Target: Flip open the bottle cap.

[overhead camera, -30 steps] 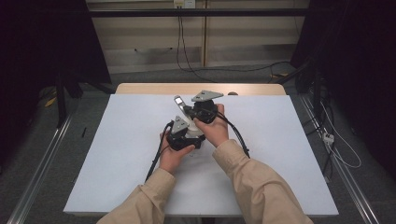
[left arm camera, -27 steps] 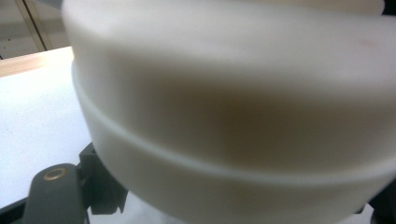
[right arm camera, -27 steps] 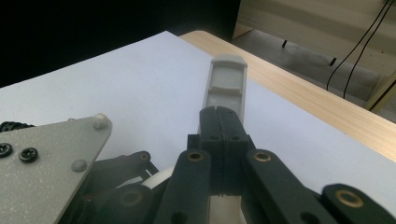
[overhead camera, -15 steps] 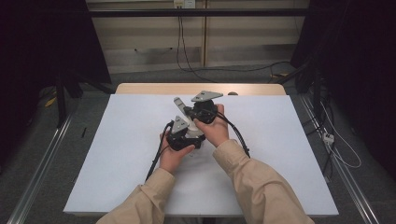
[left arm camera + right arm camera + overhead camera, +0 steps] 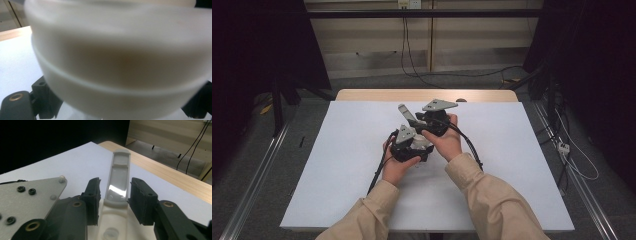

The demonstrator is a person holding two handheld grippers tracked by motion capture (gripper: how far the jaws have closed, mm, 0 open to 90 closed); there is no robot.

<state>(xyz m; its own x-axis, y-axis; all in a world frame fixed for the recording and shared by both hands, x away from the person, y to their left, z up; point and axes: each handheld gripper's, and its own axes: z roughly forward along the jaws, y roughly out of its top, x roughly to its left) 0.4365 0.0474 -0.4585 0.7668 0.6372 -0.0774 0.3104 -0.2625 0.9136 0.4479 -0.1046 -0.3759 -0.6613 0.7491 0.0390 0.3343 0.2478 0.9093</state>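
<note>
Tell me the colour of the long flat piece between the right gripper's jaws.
Pale grey long flat piece with a glossy face, best in the right gripper view.

Whitish plastic piece (image 5: 119, 182) with long clear-windowed grey tab, raised above white table

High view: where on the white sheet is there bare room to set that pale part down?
The white sheet is bare left of the left gripper, from its cable out to the left edge. It is also bare right of the right gripper, and along the far wooden strip. The middle is crowded: both hands, cables and the pale part.
</note>
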